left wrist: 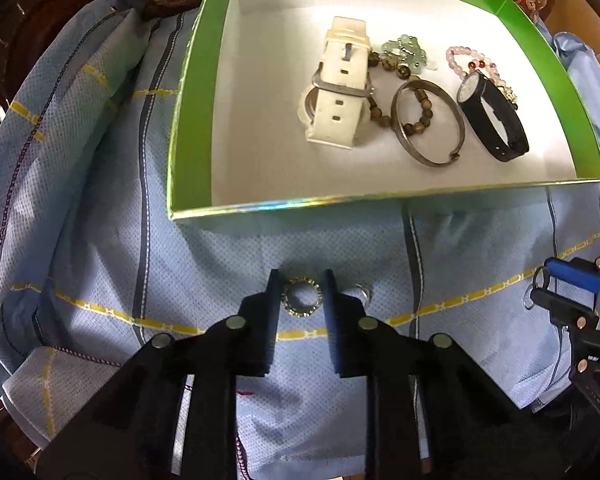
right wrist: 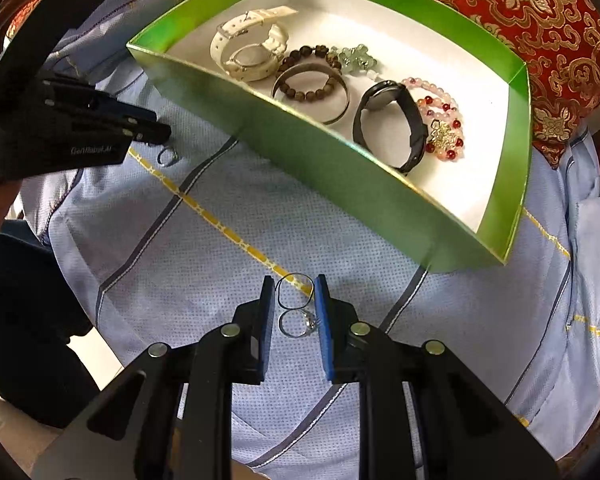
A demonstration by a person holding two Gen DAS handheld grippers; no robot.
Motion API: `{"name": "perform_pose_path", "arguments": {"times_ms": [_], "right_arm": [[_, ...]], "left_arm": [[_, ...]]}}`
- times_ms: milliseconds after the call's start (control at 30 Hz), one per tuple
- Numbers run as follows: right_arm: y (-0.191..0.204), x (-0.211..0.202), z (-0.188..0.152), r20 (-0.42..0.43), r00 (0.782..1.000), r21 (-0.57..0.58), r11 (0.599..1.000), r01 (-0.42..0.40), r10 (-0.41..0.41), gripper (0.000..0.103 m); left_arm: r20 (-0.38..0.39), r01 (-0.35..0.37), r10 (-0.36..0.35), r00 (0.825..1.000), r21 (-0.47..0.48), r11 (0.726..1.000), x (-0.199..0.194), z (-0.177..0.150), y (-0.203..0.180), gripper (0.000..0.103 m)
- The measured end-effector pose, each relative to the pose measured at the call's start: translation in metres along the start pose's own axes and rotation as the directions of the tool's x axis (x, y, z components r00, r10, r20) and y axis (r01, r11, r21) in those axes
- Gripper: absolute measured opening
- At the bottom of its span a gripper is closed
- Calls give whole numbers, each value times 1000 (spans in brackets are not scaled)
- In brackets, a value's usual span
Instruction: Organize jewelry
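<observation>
Rings between right claw, green box beyond.

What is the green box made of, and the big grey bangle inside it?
The box looks like thin cardboard: folded corners, shiny green outside, dull white inside. The bangle looks like metal, probably silver-coloured: grey, smooth, with a dull shine and a small clasp.

Both claws hung low over the cloth, near side of the box. The left claw stood parted, fingers straddling a ring. The right claw stood parted likewise around two rings.
</observation>
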State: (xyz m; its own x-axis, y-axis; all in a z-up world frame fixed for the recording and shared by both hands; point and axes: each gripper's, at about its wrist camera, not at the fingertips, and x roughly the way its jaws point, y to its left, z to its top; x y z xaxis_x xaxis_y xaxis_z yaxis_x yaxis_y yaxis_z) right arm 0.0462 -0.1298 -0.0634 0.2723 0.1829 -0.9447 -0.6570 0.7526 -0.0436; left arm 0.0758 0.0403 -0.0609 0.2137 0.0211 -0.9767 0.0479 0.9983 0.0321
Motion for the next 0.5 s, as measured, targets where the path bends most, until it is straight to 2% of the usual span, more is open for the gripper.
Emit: {"name": "perform_pose_path", "arguments": {"times_ms": [267,500], "right_arm": [[-5,-22,3,68,997,23,999,-32,31,20],[-8,-52,6,188,979,28,996,-85,78,20]], "left_arm": [[93,0,-3,996,34,999,-30,-10,-6,21],[160,5,-16,987,72,997,-49,-22,-15,21]]}}
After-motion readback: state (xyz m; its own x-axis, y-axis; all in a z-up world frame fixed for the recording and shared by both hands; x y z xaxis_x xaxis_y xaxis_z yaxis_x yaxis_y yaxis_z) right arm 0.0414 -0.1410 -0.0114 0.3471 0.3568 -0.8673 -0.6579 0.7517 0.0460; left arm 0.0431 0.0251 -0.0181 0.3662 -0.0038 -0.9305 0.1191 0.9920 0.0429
